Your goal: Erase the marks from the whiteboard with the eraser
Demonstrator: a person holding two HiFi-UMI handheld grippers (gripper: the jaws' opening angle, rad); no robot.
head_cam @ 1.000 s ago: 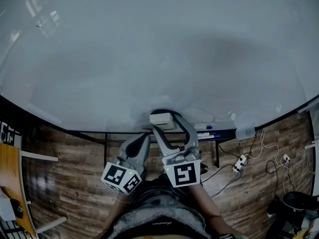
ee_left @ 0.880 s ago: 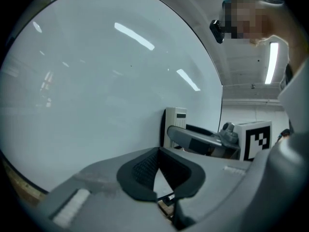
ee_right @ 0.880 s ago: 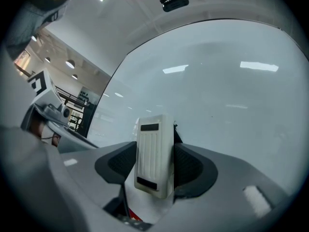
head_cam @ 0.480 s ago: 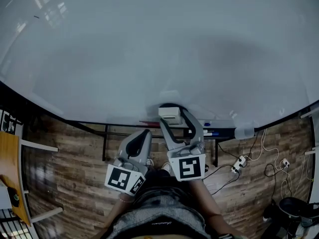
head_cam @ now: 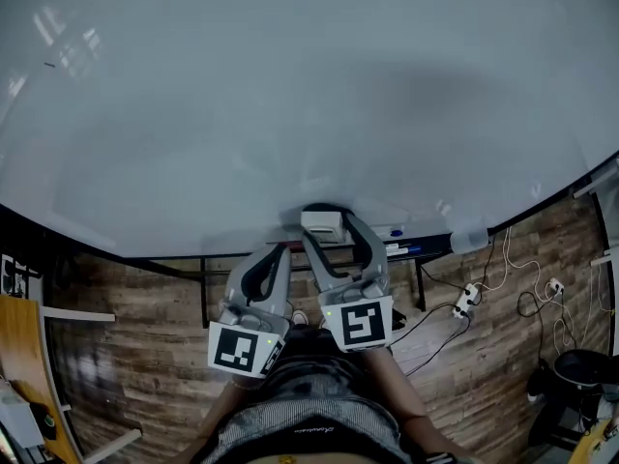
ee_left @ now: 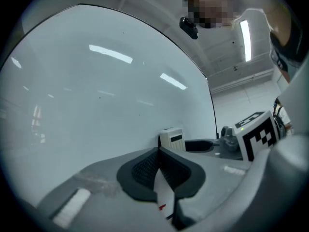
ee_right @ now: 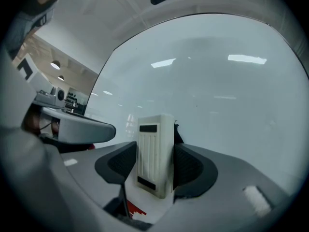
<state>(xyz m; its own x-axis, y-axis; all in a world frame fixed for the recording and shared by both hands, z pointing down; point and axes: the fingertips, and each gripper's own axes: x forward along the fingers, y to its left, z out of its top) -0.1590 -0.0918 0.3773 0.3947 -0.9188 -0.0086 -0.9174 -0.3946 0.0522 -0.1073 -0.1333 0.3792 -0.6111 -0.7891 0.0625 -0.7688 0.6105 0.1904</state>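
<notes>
The whiteboard (head_cam: 290, 95) fills the upper head view; I see only a tiny dark speck (head_cam: 48, 63) at its upper left. My right gripper (head_cam: 324, 232) is shut on the white eraser (head_cam: 322, 224), which is pressed against the board's lower edge. In the right gripper view the eraser (ee_right: 155, 153) stands upright between both dark pads, with the whiteboard (ee_right: 217, 81) behind it. My left gripper (head_cam: 277, 252) hangs just left of it, below the board. Its jaws are shut with nothing between them (ee_left: 158, 166). The left gripper view also catches the eraser (ee_left: 172, 139).
A marker tray (head_cam: 426, 249) runs under the board with pens (head_cam: 395, 250) and a pale bottle-like object (head_cam: 467, 237). A power strip (head_cam: 464, 304) and cables lie on the wooden floor (head_cam: 145, 336). A black bin (head_cam: 583, 370) is at the right and a wooden desk (head_cam: 17, 385) at the left.
The head view has shifted a little. The eraser stays in the right gripper at the board's lower edge, and both grippers have barely moved.
</notes>
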